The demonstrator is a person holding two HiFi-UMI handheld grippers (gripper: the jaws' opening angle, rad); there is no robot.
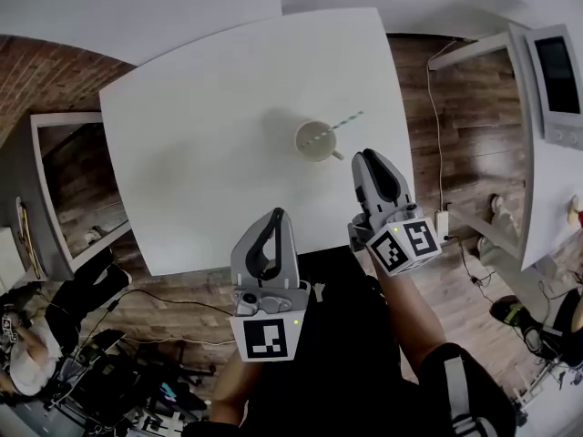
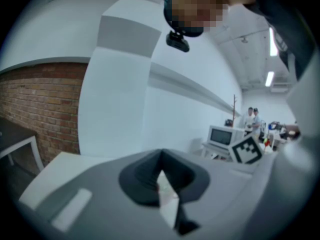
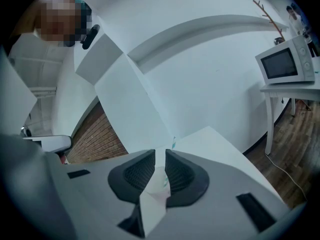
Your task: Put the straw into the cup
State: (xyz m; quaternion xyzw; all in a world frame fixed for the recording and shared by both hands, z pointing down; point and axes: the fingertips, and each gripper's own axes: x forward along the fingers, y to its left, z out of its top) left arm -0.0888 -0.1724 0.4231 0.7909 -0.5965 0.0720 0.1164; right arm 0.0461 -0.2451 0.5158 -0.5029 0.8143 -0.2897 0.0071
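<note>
White square desk (image 1: 200,135) fills the middle. On it, the green striped straw (image 1: 344,123) leans in the round white cup (image 1: 316,141), so the job looks done. Left gripper (image 1: 276,215) fingers are pressed together. Right gripper (image 1: 368,156) fingers are a crack apart, empty.

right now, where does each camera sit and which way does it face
Head view: on the person's head, facing steeply down at table, cup and straw; left tool, right tool, forearms show.
Left gripper view: on the left tool, aimed up at a white wall; shut jaws show.
Right gripper view: on the right tool, facing across the table; slightly parted jaws show.
Both gripper views share the microwave.
</note>
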